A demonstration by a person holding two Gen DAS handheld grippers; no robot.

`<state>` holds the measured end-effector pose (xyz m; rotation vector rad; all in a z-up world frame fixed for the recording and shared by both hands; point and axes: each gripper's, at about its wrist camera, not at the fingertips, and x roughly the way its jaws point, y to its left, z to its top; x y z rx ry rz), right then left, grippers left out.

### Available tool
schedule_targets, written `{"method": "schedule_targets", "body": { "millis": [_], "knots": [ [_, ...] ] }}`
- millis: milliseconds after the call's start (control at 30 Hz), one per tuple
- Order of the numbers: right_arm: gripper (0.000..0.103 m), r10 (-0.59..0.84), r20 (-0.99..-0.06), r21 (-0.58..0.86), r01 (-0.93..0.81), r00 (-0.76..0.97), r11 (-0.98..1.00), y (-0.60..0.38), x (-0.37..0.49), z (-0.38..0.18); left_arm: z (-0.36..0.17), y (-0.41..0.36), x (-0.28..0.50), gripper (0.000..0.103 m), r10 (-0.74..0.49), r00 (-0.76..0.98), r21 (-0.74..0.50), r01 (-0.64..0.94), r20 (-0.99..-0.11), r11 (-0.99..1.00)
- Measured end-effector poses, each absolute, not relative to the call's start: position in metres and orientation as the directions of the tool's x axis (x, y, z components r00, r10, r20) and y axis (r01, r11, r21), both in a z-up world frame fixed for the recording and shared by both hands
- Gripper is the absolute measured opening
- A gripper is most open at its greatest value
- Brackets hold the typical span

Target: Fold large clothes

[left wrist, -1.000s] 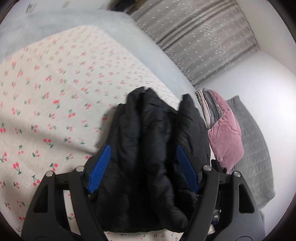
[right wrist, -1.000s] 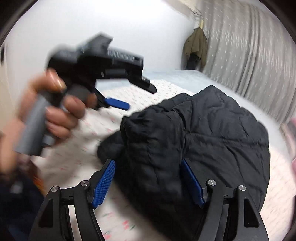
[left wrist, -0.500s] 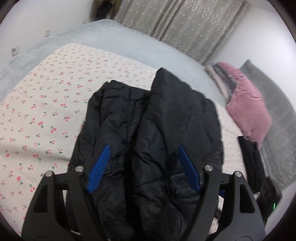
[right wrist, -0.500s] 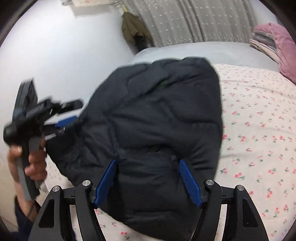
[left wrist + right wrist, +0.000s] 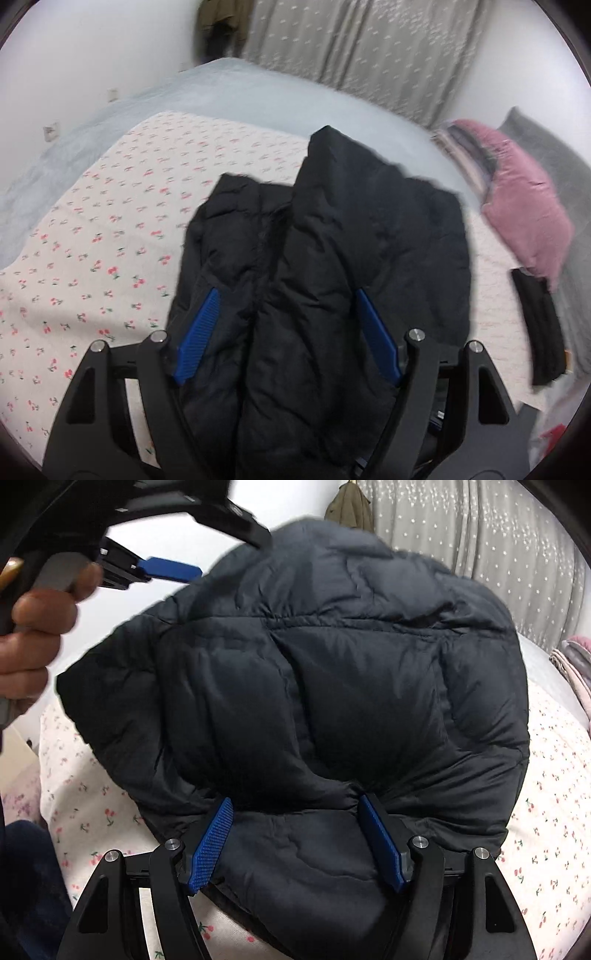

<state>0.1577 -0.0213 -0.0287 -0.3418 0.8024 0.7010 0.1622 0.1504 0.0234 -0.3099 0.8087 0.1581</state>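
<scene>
A black quilted puffer jacket [image 5: 332, 686] hangs bunched above the bed, held up between my two grippers over a cherry-print sheet [image 5: 110, 236]. In the right wrist view its padded back fills most of the picture, stitched seams running across it; my right gripper [image 5: 295, 834] has its blue-padded fingers [image 5: 212, 845] spread wide, with a thick fold of the jacket's lower edge filling the gap and pinching in at the pad tips. In the left wrist view the jacket falls in two long puffy folds, one beside the other, down toward the sheet; my left gripper [image 5: 286, 332] likewise stands wide, and the fabric fills the space between its blue pads [image 5: 199, 332]. Whether either pair truly clamps the cloth I cannot tell, since the bulk hides the contact. My left hand [image 5: 33, 627] shows at the upper left of the right wrist view, wrapped round the handle of the left gripper [image 5: 170, 568], one blue finger of which points at the jacket's upper edge.

Beyond the sheet lies a pale blue-grey bedspread [image 5: 258, 99]. At the bed's right side sits a pink velvet cushion [image 5: 524, 218] against a grey quilted pillow [image 5: 535, 136], with a black strip of fabric [image 5: 539, 325] just below them. Grey dotted curtains [image 5: 369, 48] cover the far wall, and an olive coat [image 5: 351, 506] hangs beside them.
</scene>
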Motion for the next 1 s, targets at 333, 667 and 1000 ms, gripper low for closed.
{"method": "schedule_targets", "body": {
  "millis": [333, 667, 1000],
  "knots": [
    [0.072, 0.539, -0.673, 0.095, -0.663, 0.506, 0.742, -0.049, 0.176, 0.032, -0.021, 0.191, 0.172, 0.086, 0.017, 0.648, -0.263, -0.333, -0.761, 0.905],
    [0.072, 0.489, -0.694, 0.262, -0.448, 0.527, 0.855, -0.064, 0.307, 0.053, -0.036, 0.19, 0.172, 0.089, 0.03, 0.647, -0.243, -0.328, -0.762, 0.913],
    [0.076, 0.339, -0.793, 0.093, -0.449, 0.506, 0.888, -0.008, 0.335, -0.009, -0.049, 0.203, 0.18, 0.089, -0.004, 0.62, -0.269, -0.335, -0.785, 0.903]
  ]
}}
